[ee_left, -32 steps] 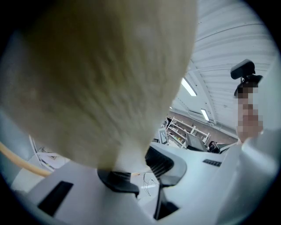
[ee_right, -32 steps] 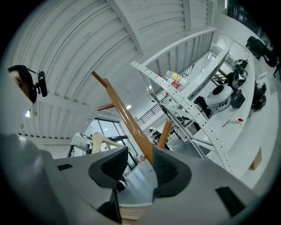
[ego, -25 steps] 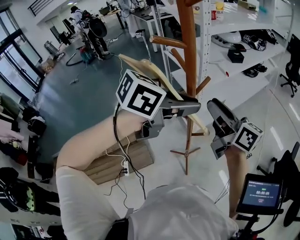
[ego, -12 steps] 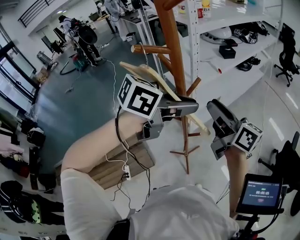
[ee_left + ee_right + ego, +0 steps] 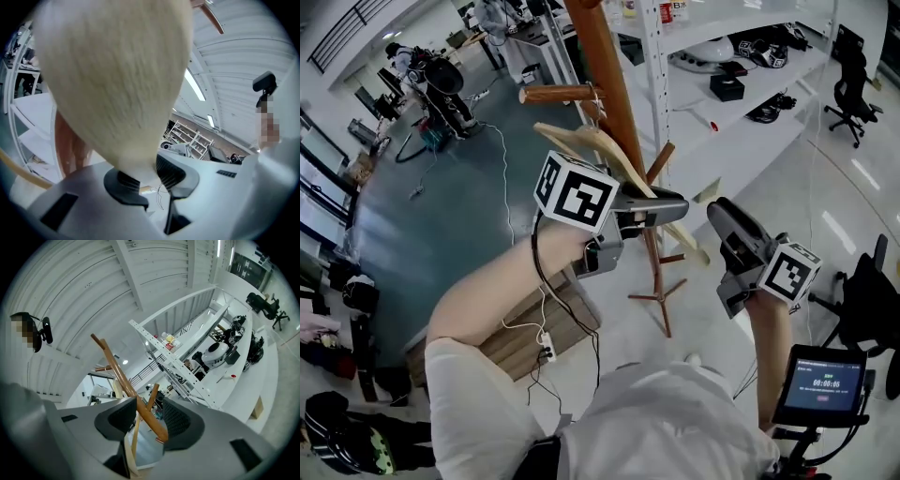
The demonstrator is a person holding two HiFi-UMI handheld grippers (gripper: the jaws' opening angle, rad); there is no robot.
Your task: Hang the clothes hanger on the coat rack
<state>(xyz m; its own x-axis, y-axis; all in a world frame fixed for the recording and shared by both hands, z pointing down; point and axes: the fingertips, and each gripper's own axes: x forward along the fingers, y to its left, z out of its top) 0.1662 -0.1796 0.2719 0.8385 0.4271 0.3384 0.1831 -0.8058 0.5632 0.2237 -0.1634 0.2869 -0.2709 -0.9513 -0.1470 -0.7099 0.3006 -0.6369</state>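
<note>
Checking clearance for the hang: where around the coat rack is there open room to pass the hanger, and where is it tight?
Free: the grey floor left of the coat rack, past its horizontal peg; the pale floor between the white shelving and the black chair. Tight: that loaded shelving stands close behind the rack, and lower pegs crowd the hanger.

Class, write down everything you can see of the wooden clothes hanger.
The clothes hanger is pale, bare-looking wood with a broad curved arm. It tilts in the air, far end high beside a peg of the brown coat rack, near end lower, close to the right hand-held gripper. The left hand-held gripper is clamped partway along it, pads pressing the wood. Whether it touches the peg cannot be told.
</note>
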